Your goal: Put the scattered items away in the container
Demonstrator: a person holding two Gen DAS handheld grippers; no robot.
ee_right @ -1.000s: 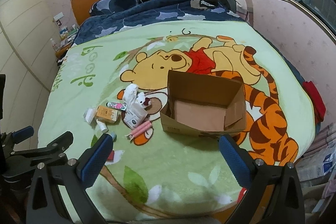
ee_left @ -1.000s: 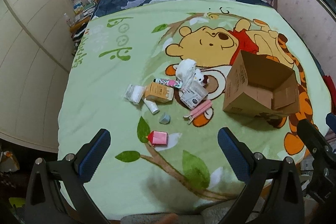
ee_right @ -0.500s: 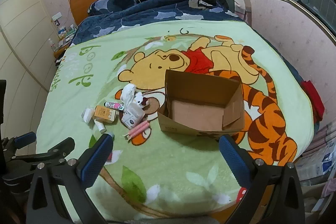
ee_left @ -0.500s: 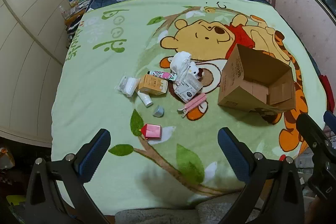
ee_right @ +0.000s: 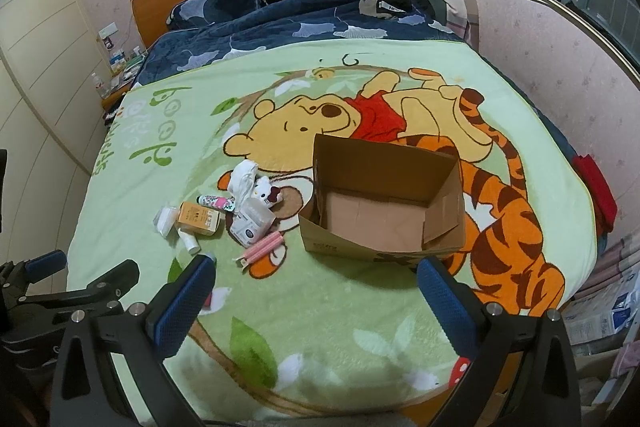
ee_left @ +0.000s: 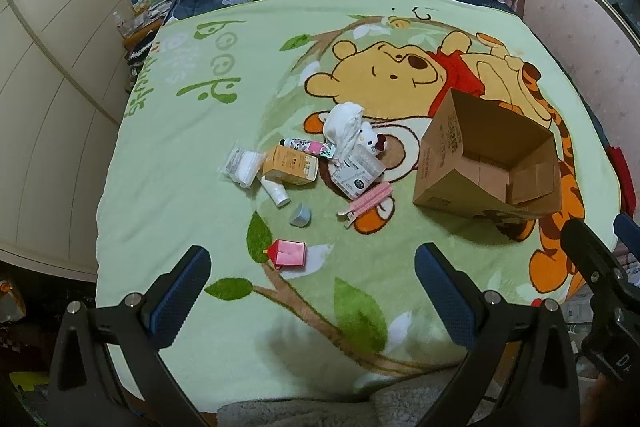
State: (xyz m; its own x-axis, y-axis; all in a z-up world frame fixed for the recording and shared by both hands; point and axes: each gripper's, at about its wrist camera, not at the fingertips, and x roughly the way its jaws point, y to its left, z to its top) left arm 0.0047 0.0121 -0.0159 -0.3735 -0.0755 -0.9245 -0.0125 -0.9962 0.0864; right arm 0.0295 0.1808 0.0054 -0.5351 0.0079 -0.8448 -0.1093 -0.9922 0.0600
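The cardboard box (ee_right: 384,203) is sitting open and empty on the bed, with the scattered items (ee_left: 316,163) lying just to its left. Both claws, left claw (ee_left: 312,291) and right claw (ee_right: 316,295), are hanging wide open, gripping nothing. I'm guessing the soft blanket (ee_left: 180,155) is going to make small stuff like the pink carton (ee_left: 290,253) sink or slip. Messy bedroom otherwise.

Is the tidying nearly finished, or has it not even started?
Not started. The brown cardboard box is empty. The left gripper and right gripper are both open, holding nothing. The red carton, pink hair clips, orange box and the others all lie on the green blanket.
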